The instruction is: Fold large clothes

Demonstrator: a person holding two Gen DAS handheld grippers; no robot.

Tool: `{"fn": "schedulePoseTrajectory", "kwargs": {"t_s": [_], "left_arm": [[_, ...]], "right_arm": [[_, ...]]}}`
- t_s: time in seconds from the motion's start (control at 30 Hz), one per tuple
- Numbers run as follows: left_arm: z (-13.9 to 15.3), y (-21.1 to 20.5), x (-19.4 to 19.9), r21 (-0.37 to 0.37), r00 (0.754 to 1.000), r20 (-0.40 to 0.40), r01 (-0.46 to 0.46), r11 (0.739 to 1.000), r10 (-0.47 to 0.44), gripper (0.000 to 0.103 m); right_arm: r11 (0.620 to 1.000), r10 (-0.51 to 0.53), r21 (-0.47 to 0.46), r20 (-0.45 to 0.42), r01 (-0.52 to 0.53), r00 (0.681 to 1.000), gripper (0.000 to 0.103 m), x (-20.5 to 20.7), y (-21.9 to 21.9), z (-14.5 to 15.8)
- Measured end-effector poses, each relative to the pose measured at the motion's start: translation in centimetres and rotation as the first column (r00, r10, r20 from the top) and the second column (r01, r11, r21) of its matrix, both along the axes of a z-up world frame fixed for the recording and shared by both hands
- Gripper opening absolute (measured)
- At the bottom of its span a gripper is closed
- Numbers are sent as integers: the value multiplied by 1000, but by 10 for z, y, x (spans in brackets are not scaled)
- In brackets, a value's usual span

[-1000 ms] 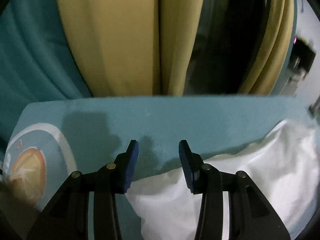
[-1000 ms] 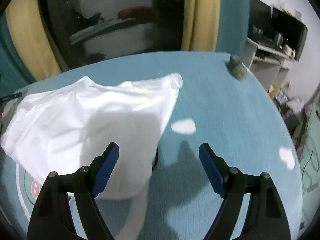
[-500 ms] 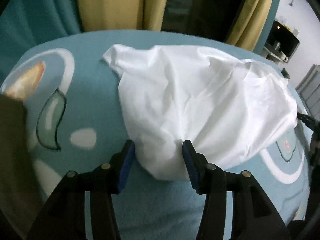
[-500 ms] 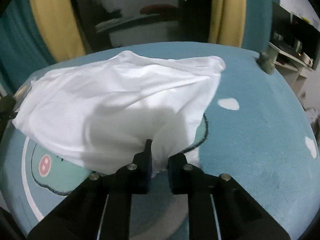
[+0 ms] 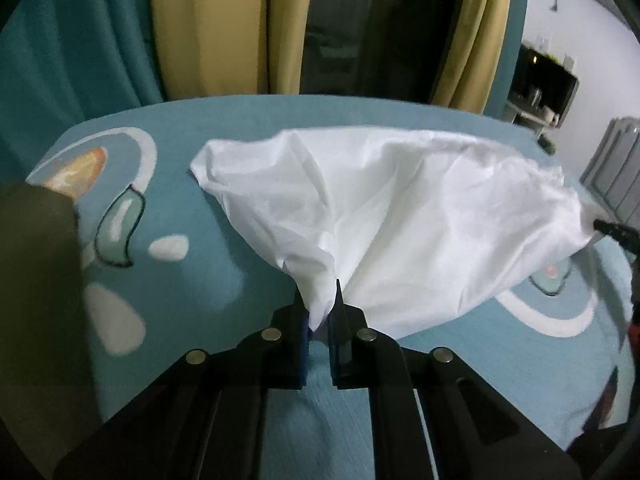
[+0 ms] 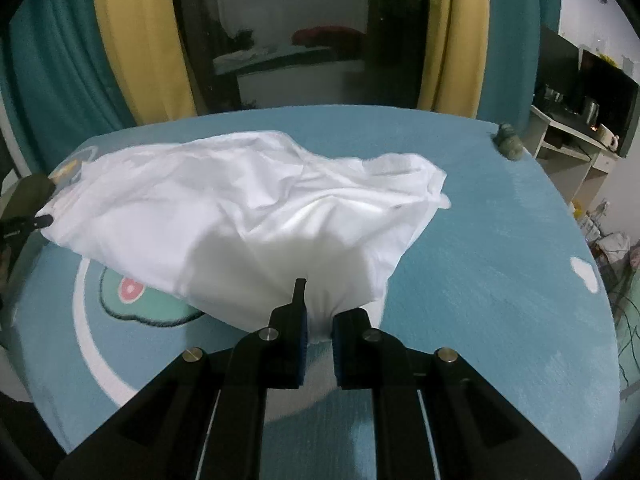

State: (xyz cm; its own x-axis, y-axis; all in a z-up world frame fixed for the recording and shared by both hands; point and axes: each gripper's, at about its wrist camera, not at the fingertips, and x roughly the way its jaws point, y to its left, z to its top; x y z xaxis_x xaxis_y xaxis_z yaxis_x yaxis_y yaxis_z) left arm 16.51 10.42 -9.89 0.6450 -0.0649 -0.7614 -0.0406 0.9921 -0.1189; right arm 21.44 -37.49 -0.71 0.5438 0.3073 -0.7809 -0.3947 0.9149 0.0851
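A large white garment (image 5: 400,208) lies bunched on a blue patterned rug (image 5: 224,264). My left gripper (image 5: 318,300) is shut on a pinched fold at the garment's near edge. The right gripper's dark tip (image 5: 612,230) shows at the far right, holding the cloth's other end. In the right wrist view the same garment (image 6: 248,208) spreads away to the left, and my right gripper (image 6: 320,312) is shut on its near fold. The left gripper's tip (image 6: 28,224) grips the far left corner. The cloth is lifted a little between the two grips.
Yellow curtains (image 5: 208,28) and teal curtains (image 5: 68,40) hang behind the rug around a dark glass door (image 6: 300,40). A small green object (image 6: 508,142) sits at the rug's far right corner. A desk (image 6: 576,128) stands right; a dark olive shape (image 5: 36,260) stands left.
Both grippers went from open to shut on the white garment. The left one swung from the rug's far edge over to the cloth and closed on its near fold.
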Motion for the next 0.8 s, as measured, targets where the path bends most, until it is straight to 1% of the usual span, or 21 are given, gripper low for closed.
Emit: {"fn": "schedulePoseTrajectory", "kwargs": {"t_s": [0.1,0.17,0.3,0.43,0.53,0.63,0.8], "left_arm": [[6,-2,-15,-22,1000,2,1,1000,-1,8],[8,-5,-27,-23,1000,0,7,1000,-7,8],[7,-10,-52,-33,1000,-8,11,999,-11,8],[0,-17,-74,-37,1000,-24,11,999,-12,8],[-5,-17,-84,-48,999,-36,9,999,-11,8],[-6,-19,-94,-44,999,-46,14,999,-16,8],[-14,-21,-107,-42,997,-69,19,999,-22,9]], "right_arm": [[1000,-12,23,-4,12,1000,10,-13,-10,5],[999,-21,29,-5,21,1000,10,-21,-16,7],[999,-36,39,-21,37,999,10,-41,-25,5],[997,-62,54,-36,63,997,10,-58,-33,1],[995,-76,58,-44,79,996,10,-73,-38,-2],[995,-86,54,-52,88,995,10,-85,-40,-4],[995,-88,42,-93,92,992,10,-99,-46,-17]]}}
